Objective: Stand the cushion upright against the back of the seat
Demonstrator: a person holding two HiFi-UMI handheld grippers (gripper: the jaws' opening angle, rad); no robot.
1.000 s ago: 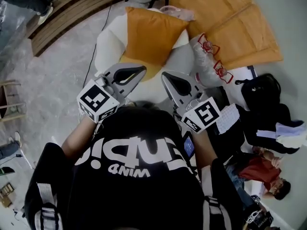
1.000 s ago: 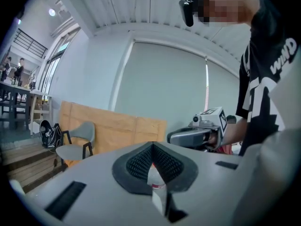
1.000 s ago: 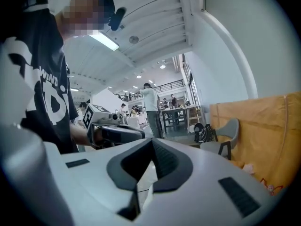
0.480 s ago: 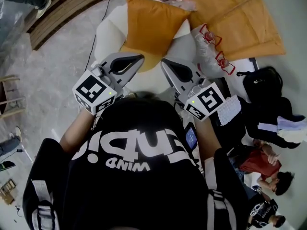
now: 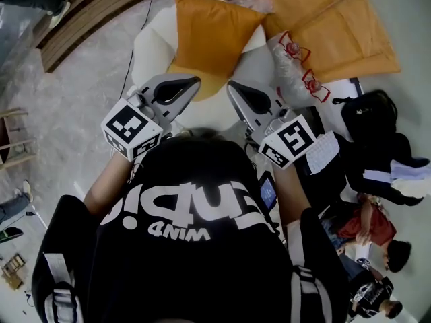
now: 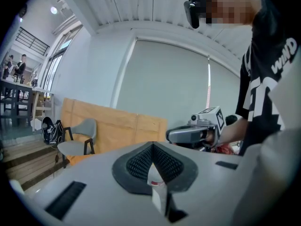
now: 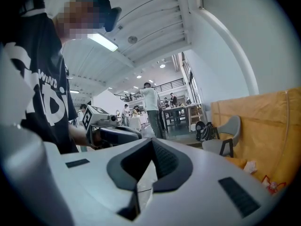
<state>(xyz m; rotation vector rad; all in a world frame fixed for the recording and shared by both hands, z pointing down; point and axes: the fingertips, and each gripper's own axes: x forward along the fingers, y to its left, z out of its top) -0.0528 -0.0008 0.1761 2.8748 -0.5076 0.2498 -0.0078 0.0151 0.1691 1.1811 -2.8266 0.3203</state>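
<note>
Two grey plastic tools with black-and-white marker cubes are at the centre of the head view, side by side, tips toward the top of the frame. The left tool (image 5: 196,81) has its jaws pressed together and grips nothing; in its own view the dark ribbed pads meet at the tip. The right tool (image 5: 231,86) is the same, jaws pressed together and empty. Both are apart from each other and short of the cushion.

The orange square fabric cushion (image 5: 212,36) is at upper centre of the head view, on the pale rounded upholstered seat (image 5: 149,54), and its lower corner is just above the tool tips. Cannot tell from this steep angle whether it stands against the seat back or lies flat.

Right of the seat is a clear plastic bag with red print (image 5: 296,76), touching the seat edge. A large tan cardboard sheet (image 5: 337,25) fills the upper right. A black backpack (image 5: 367,123) is at mid right. A seated person in a red top (image 5: 374,226) is at lower right. Brown wooden steps (image 5: 101,9) are at upper left.

The person's black shirt with white lettering (image 5: 188,247) covers the lower half of the frame. A grey chair with dark legs (image 6: 77,144) shows at the left of the left gripper view, in front of the tan sheet.
</note>
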